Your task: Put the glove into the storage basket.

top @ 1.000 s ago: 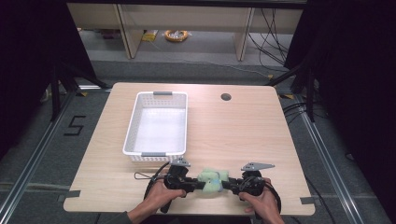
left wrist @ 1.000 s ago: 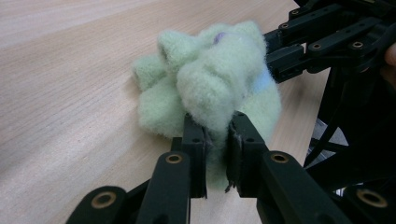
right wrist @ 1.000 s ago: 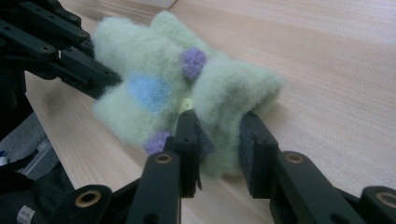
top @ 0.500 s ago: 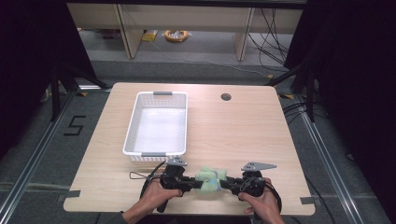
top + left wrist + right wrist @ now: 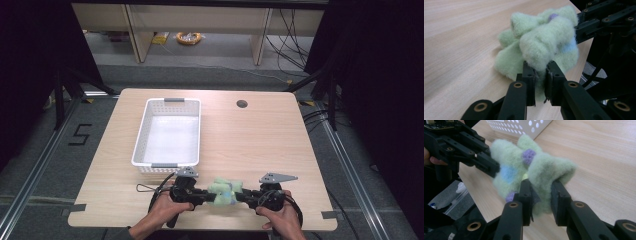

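both grippers still pinch the green fleece cloth (image 5: 225,192), unmoved.

Floor marking: you have one legible sign, a black "5" (image 5: 80,135) taped on the grey floor left of the table (image 5: 260,145).
Other surfaces: you have no further readable text.

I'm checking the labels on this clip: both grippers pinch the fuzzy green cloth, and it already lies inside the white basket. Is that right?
Not quite. Both the left gripper and the right gripper do pinch the green cloth, but it is not in the white basket; it is at the table's near edge, in front of the basket, as the high view shows.
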### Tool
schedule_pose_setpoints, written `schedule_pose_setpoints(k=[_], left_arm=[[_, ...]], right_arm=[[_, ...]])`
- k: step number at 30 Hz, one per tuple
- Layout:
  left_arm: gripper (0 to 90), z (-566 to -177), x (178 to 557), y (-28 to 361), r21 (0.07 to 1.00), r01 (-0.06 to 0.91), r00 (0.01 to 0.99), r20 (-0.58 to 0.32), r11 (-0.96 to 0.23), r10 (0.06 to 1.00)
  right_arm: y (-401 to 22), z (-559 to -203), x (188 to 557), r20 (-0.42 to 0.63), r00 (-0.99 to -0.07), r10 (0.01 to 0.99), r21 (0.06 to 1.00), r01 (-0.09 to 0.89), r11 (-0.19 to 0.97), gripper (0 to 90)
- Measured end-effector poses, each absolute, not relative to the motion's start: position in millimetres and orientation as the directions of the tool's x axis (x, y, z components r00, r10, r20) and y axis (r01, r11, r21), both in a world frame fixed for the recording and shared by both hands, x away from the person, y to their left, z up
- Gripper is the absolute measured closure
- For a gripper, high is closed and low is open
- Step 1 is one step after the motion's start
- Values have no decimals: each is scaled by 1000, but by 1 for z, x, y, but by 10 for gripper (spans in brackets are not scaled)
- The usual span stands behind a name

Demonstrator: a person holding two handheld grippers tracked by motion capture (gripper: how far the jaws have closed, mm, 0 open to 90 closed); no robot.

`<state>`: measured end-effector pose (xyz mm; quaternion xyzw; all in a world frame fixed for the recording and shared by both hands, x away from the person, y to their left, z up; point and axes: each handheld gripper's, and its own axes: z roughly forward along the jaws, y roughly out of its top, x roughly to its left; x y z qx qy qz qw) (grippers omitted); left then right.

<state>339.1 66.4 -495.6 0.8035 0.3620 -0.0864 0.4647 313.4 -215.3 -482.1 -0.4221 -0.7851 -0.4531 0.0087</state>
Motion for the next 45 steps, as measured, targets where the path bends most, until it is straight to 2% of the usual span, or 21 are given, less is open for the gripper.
schedule_pose_setpoints(k=[2, 3, 5, 9, 11, 12, 15, 18, 24, 27, 36, 40, 45], left_arm=[[711, -503, 341, 66, 658, 691, 697, -498, -299, 516], [705, -507, 341, 65, 648, 697, 691, -494, -306, 527], [676, -511, 341, 63, 636, 713, 675, -510, -295, 533], [616, -508, 342, 60, 622, 714, 673, -483, -321, 560], [571, -512, 344, 58, 618, 727, 663, -521, -298, 537], [554, -512, 343, 57, 604, 738, 650, -513, -303, 560], [548, -513, 343, 55, 593, 743, 648, -517, -312, 559], [566, -516, 344, 52, 590, 753, 639, -546, -293, 542], [710, -522, 347, 52, 583, 776, 614, -609, -242, 502], [766, -520, 346, 52, 592, 768, 621, -591, -246, 516], [789, -511, 345, 54, 619, 749, 639, -582, -236, 503], [790, -505, 347, 57, 628, 744, 648, -597, -226, 474], [790, -491, 347, 63, 650, 727, 662, -579, -221, 475]], right_arm=[[-215, -483, 313, 381, -645, 662, 709, 663, 239, 734], [-214, -483, 313, 407, -630, 662, 691, 686, 228, 734], [-215, -486, 313, 402, -627, 667, 688, 688, 232, 733], [-218, -489, 316, 379, -637, 671, 695, 675, 248, 733], [-219, -491, 316, 381, -636, 671, 691, 678, 251, 733], [-219, -492, 317, 384, -632, 674, 683, 685, 254, 733], [-220, -495, 318, 376, -630, 680, 673, 690, 267, 733], [-220, -497, 318, 380, -628, 679, 668, 694, 268, 733], [-220, -498, 318, 409, -603, 685, 647, 721, 248, 734], [-220, -499, 318, 402, -609, 684, 654, 714, 250, 733], [-224, -494, 318, 395, -622, 676, 680, 693, 240, 734], [-222, -486, 315, 441, -603, 665, 679, 709, 192, 735], [-221, -474, 316, 412, -640, 648, 716, 668, 204, 736]])
